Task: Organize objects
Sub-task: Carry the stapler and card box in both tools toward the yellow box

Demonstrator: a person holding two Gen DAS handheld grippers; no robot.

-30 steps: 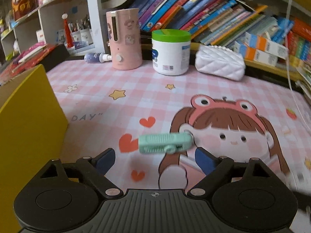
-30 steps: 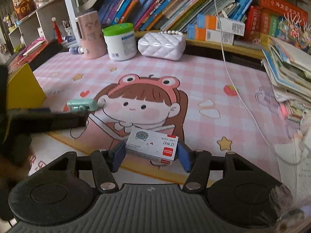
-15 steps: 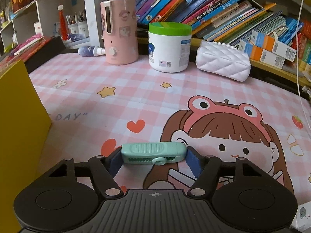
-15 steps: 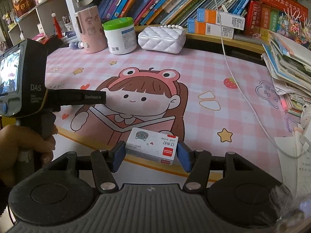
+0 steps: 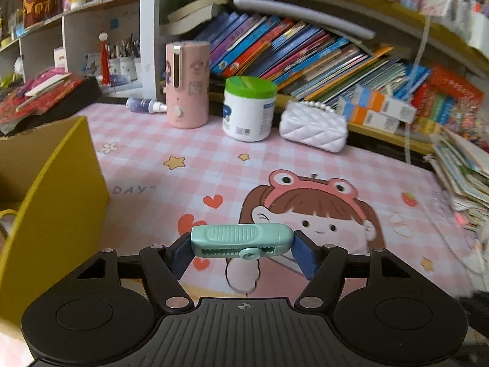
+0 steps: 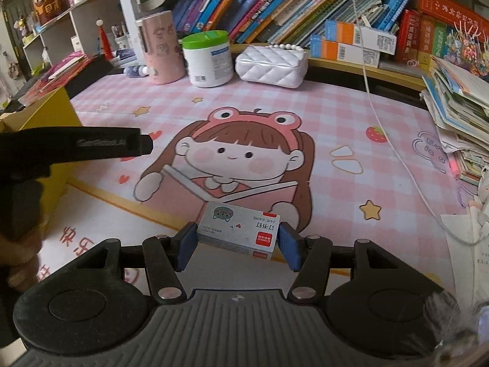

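My left gripper [image 5: 242,252] is shut on a mint-green clip [image 5: 241,240], held crosswise between the blue pads and lifted above the pink cartoon mat [image 5: 305,168]. My right gripper [image 6: 237,243] is shut on a small white staple box [image 6: 238,227] with a red label, held just above the mat [image 6: 321,116]. An open yellow cardboard box [image 5: 52,202] stands at the left, close to the left gripper; it also shows in the right wrist view [image 6: 52,110]. The left hand-held device [image 6: 76,150] crosses the left of the right wrist view.
At the back stand a pink cylinder [image 5: 187,84], a white tub with a green lid [image 5: 249,108], a white quilted purse [image 5: 313,128] and a small bottle [image 5: 145,104]. Books fill the shelf behind. A paper stack [image 6: 458,116] and a white cable [image 6: 385,134] lie at right.
The left gripper has closed on the mint-green clip and lifted it off the mat. The right gripper has kept hold of the staple box and risen slightly.
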